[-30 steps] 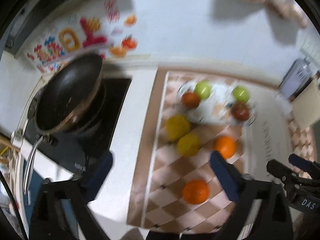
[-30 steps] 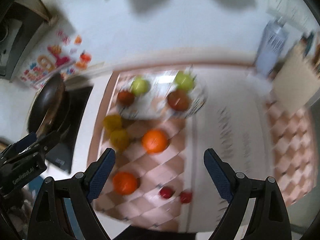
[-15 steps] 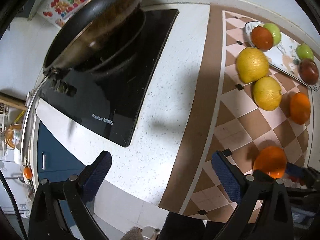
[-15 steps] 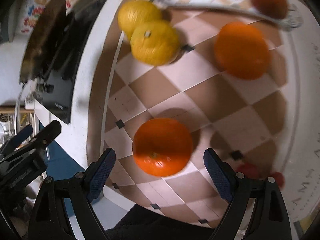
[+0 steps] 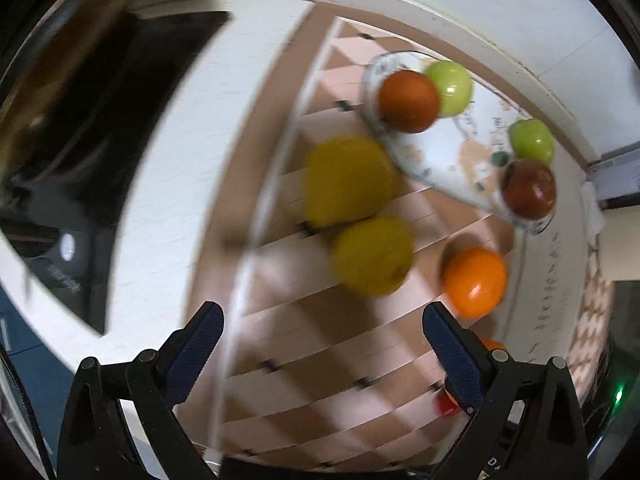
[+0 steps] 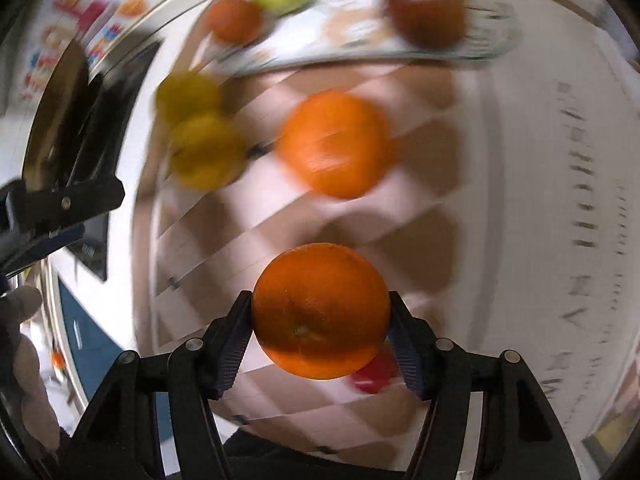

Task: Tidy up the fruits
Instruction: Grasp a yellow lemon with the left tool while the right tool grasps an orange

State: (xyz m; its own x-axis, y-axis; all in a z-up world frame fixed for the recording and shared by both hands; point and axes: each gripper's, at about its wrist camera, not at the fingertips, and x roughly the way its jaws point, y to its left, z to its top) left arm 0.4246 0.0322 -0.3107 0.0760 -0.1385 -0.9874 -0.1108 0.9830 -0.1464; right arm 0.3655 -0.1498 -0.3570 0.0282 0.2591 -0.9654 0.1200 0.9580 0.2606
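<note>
My right gripper (image 6: 320, 320) is shut on an orange (image 6: 320, 310) and holds it above the checkered mat (image 6: 260, 220). A second orange (image 6: 334, 142) lies on the mat beyond it, also in the left wrist view (image 5: 474, 282). Two yellow lemons (image 5: 348, 180) (image 5: 372, 254) lie left of it. A patterned plate (image 5: 448, 152) holds two green apples (image 5: 450, 82) (image 5: 532, 142) and two red-brown fruits (image 5: 408, 100) (image 5: 528, 188). My left gripper (image 5: 324, 340) is open and empty above the mat's near left part.
A black induction hob (image 5: 100, 120) with a pan lies left of the mat on the white counter (image 5: 180, 180). A small red fruit (image 6: 370, 374) lies on the mat under the held orange. The wall runs behind the plate.
My right gripper closed on the near orange and lifted it. My left gripper swung right, from the hob side toward the lemons and plate.
</note>
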